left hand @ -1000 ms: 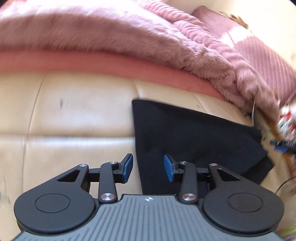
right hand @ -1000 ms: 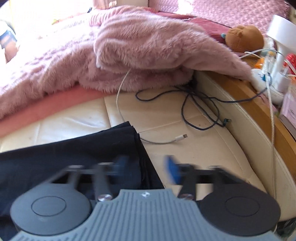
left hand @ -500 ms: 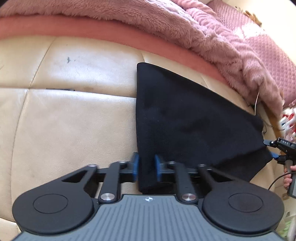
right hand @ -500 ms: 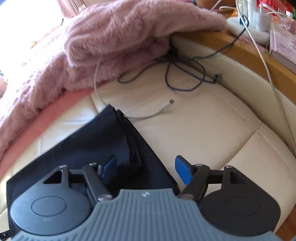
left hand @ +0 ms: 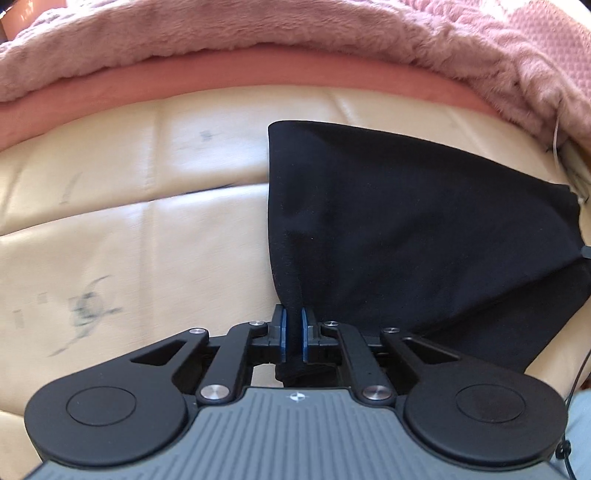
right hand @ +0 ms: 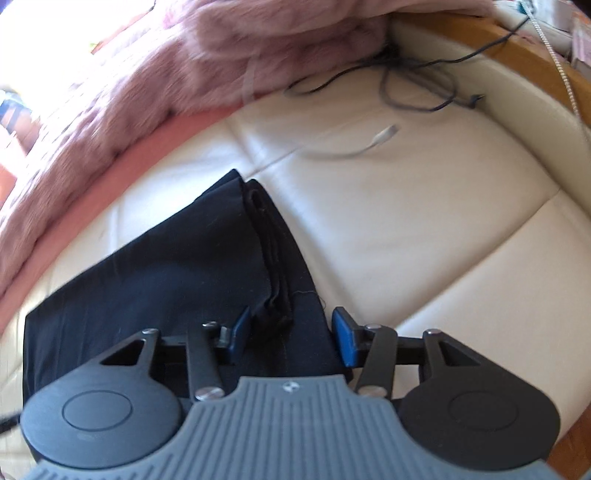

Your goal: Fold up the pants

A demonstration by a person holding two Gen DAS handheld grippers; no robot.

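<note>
The soft, limp black fabric pants (left hand: 388, 229) lie partly folded on the cream leather bed (left hand: 129, 240). The left gripper (left hand: 292, 334) is clenched on one near corner; the right gripper (right hand: 290, 334), just closing, straddles the hemmed corner, not yet pinching. Corners give the best hold.

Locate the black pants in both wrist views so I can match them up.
Left wrist view: the black pants fill centre right, their left edge pinched in the left hand-held gripper.
Right wrist view: the black pants lie lower left to centre, their hemmed end between the right hand-held gripper's closing jaws, not yet pinched.
Shared landmark: the fluffy pink blanket along the top.
</note>
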